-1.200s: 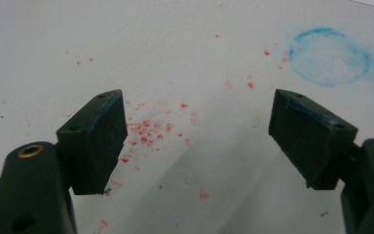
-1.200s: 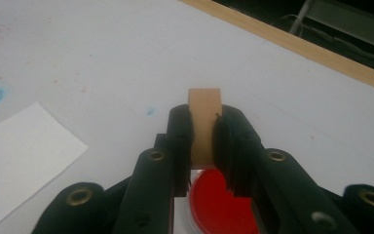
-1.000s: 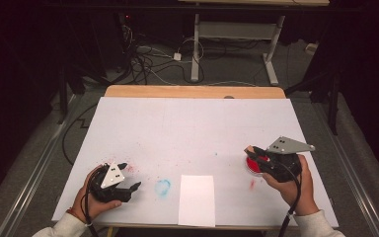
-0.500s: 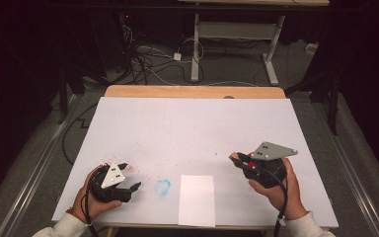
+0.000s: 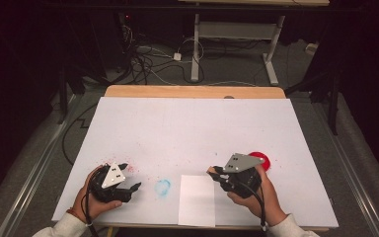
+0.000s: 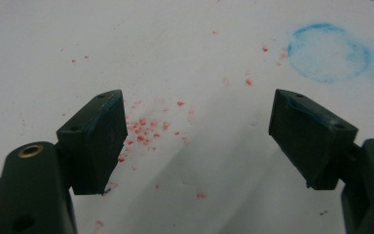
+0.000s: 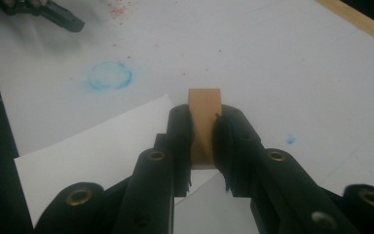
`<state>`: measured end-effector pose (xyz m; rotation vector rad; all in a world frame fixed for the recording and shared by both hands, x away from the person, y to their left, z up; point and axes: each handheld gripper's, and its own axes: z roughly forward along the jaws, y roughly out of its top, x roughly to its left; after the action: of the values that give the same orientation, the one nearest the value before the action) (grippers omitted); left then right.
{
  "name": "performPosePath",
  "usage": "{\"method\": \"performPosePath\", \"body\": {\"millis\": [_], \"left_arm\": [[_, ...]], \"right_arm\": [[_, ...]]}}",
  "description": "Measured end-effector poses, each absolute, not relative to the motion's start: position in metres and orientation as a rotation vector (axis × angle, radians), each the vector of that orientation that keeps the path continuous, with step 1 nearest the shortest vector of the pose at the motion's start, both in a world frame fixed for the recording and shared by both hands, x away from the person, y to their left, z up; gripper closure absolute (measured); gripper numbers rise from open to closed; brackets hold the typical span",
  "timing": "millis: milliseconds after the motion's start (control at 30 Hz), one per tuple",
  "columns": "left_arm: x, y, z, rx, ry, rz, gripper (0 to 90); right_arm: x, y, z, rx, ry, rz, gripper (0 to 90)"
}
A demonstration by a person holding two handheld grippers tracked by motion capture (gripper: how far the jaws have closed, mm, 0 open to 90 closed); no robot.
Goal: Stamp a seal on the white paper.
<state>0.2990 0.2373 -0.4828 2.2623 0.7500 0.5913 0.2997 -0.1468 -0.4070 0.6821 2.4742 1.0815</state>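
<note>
My right gripper [image 5: 214, 173] is shut on a small wooden block [image 7: 204, 109], which sticks out past the pads and points at the table. The block [image 5: 210, 170] hangs just over the upper right corner of a white paper sheet [image 5: 196, 203], whose edge lies under the jaws in the right gripper view [image 7: 92, 156]. Behind that hand lies a red round pad [image 5: 260, 159]. My left gripper [image 5: 130, 177] rests at the front left, open, with nothing between its fingers [image 6: 95, 134]. Red specks dot the white cover below them.
A blue ring stain [image 5: 162, 187] marks the white table cover [image 5: 192, 128] between the left gripper and the paper; it also shows as a blue ring stain [image 6: 328, 51] ahead of the left jaws. A wooden table edge [image 5: 192, 91] runs along the back.
The right gripper has carried the block leftward and slightly down, away from the red pad to the paper's corner. The left hand has stayed put.
</note>
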Motion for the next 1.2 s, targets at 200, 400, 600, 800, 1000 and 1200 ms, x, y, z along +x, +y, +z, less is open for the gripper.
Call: {"method": "performPosePath", "body": {"millis": [200, 400, 600, 800, 1000, 1200], "left_arm": [[0.299, 0.238, -0.482, 2.258, 0.751, 0.591, 21.1], [0.299, 0.238, -0.483, 2.26, 0.75, 0.591, 21.0], [0.299, 0.238, -0.482, 2.261, 0.75, 0.591, 21.0], [0.299, 0.238, -0.482, 2.262, 0.75, 0.589, 21.0], [0.299, 0.238, -0.483, 2.265, 0.748, 0.588, 21.0], [0.298, 0.238, -0.482, 2.267, 0.746, 0.59, 21.0]], "right_arm": [[0.294, -0.127, -0.422, 0.616, 2.561, 1.043, 75.8], [0.287, -0.113, -0.436, 0.553, 2.624, 0.996, 75.8], [0.285, -0.106, -0.447, 0.528, 2.671, 0.954, 75.8], [0.287, -0.103, -0.458, 0.522, 2.701, 0.919, 75.9], [0.292, -0.105, -0.471, 0.547, 2.729, 0.901, 75.9], [0.292, -0.104, -0.472, 0.538, 2.725, 0.904, 76.0]]}}
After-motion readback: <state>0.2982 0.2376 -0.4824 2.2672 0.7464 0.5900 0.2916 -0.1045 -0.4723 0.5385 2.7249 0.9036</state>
